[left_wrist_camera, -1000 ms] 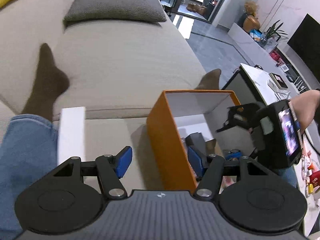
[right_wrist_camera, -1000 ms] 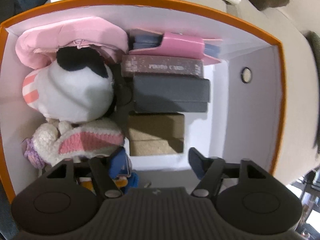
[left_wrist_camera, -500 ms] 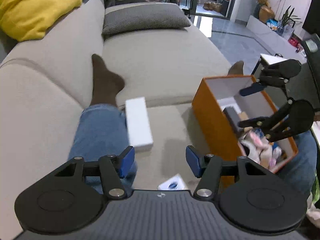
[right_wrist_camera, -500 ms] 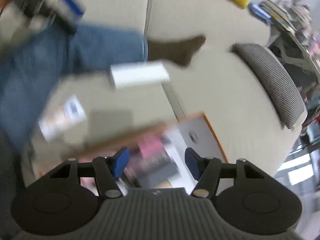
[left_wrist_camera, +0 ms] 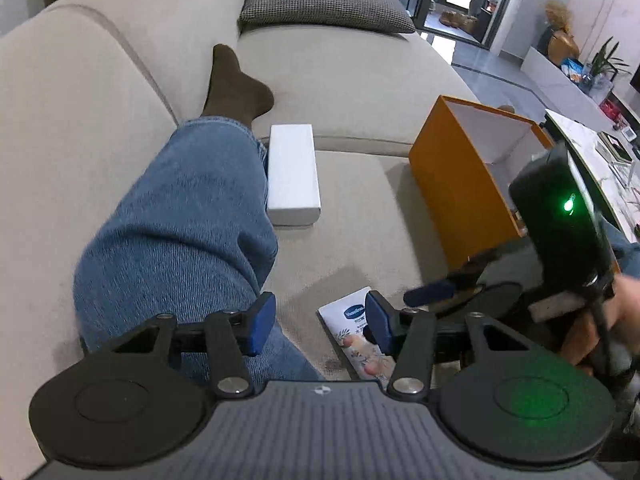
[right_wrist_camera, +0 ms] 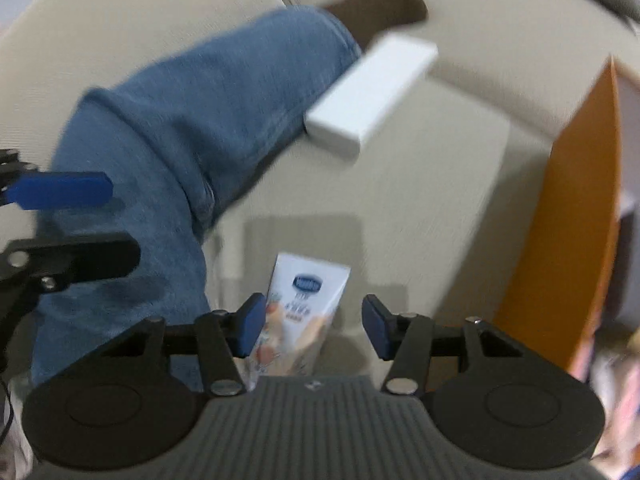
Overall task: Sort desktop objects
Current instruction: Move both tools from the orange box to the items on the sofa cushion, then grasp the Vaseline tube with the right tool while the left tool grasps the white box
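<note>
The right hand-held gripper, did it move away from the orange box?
Yes. The right hand-held gripper left the orange box, swinging left over the white tube on the sofa.

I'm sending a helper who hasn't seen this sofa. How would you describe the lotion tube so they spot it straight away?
Start at the beige sofa seat, between the jeans-clad leg and the orange box. Nearest the camera a flat white lotion tube lies on the cushion. Unlike the plain white box farther back, it has a blue oval logo and printed pictures.

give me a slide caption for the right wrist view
Right hand-held gripper, jaws closing, above a white tube on the sofa, orange box alongside.
</note>
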Demonstrator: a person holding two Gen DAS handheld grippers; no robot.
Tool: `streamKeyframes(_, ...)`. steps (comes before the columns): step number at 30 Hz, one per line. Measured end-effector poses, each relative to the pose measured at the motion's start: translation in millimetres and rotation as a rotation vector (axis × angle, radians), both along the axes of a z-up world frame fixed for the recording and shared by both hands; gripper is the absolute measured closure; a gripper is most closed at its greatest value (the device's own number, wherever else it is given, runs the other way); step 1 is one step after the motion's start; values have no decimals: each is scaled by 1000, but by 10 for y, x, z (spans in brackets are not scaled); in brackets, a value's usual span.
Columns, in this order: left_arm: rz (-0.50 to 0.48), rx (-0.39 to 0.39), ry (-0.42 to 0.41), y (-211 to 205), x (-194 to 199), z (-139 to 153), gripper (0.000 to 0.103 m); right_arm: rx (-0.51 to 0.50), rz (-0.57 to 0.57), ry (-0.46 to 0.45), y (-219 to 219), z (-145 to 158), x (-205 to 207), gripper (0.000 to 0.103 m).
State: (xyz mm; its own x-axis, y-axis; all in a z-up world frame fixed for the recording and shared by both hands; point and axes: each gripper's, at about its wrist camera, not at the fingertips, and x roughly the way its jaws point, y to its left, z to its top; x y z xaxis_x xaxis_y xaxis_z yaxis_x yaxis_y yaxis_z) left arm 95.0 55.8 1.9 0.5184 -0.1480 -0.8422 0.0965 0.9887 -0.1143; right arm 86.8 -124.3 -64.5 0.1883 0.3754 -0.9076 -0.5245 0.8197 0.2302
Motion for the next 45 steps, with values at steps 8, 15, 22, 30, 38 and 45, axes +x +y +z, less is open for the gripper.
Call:
streamKeyframes(8, -15, -24, 14, 41, -6, -175, 44, 19, -121, 80, -35, -280, -52, 50)
streamKeyframes(15, -19, -68, 10, 126, -7, -210, 45, 54, -127, 90, -4, -406, -10, 50)
streamKeyframes(22, -14, -73, 21, 136, 17, -185, 46, 81, -137, 40, -47, -318, -48, 82)
streamKeyframes(30, -41, -67, -4, 101, 205, -63, 46, 155, -121, -19, -290, 14, -178, 90)
streamKeyframes(38, -108, -21, -15, -26, 860, 29, 42, 122, -137, -230, -451, 496, 48, 91)
streamKeyframes(45, -94, 52, 71, -240, 1677, -279, 42, 62, -175, -323, -533, 582, 462, 91)
